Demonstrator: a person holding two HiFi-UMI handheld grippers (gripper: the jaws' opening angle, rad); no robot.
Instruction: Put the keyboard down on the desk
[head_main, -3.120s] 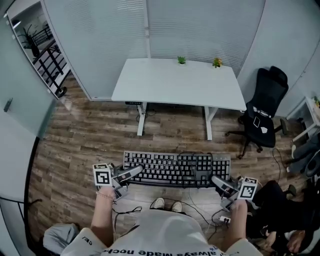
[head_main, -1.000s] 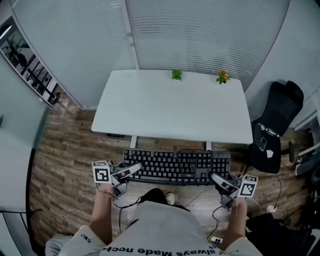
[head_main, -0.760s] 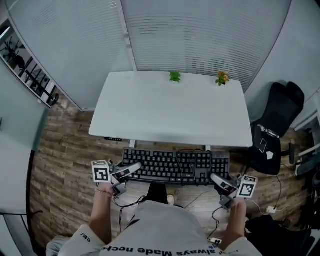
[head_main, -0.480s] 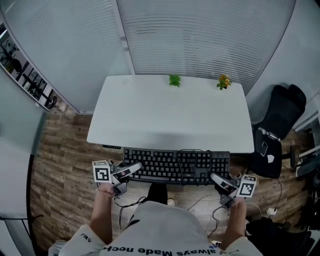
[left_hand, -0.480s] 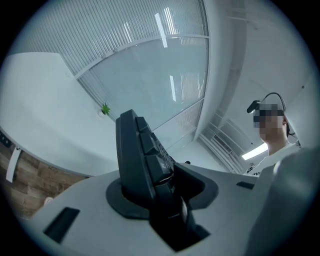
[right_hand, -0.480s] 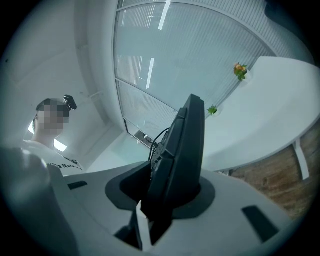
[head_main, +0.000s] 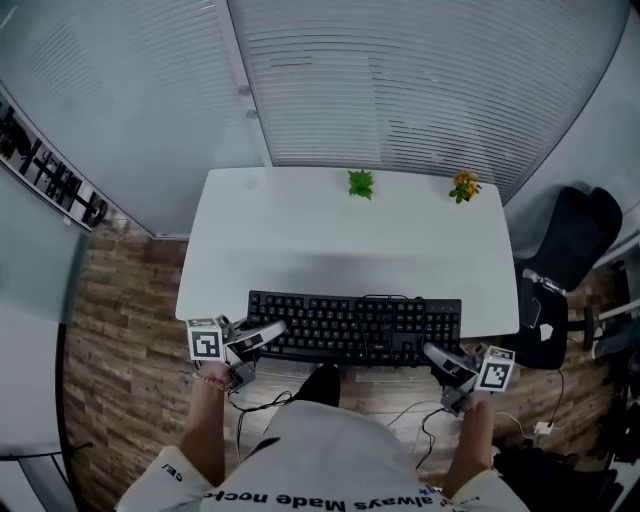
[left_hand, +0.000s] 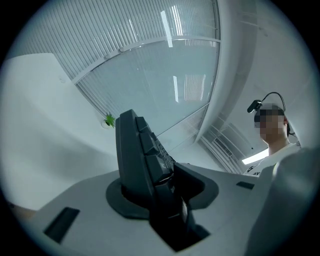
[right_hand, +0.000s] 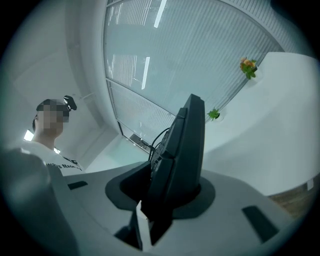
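First, the head view: a black keyboard (head_main: 355, 326) stretches level between the two grippers. The left gripper (head_main: 266, 331) clamps its left end and the right gripper (head_main: 438, 357) clamps its right end. Just beyond both grippers lies a white desk (head_main: 350, 235), and the keyboard overlaps its near edge; whether it touches the top cannot be told. Far past the grippers, at the desk's back edge, stand a green plant (head_main: 360, 183) and an orange plant (head_main: 463, 186).

Next, the left gripper view: the jaws are narrowed onto the keyboard's end, keys facing right, with the desk to the left.

Lastly, the right gripper view: the jaws pinch the other end, and the desk and both plants lie to the right.
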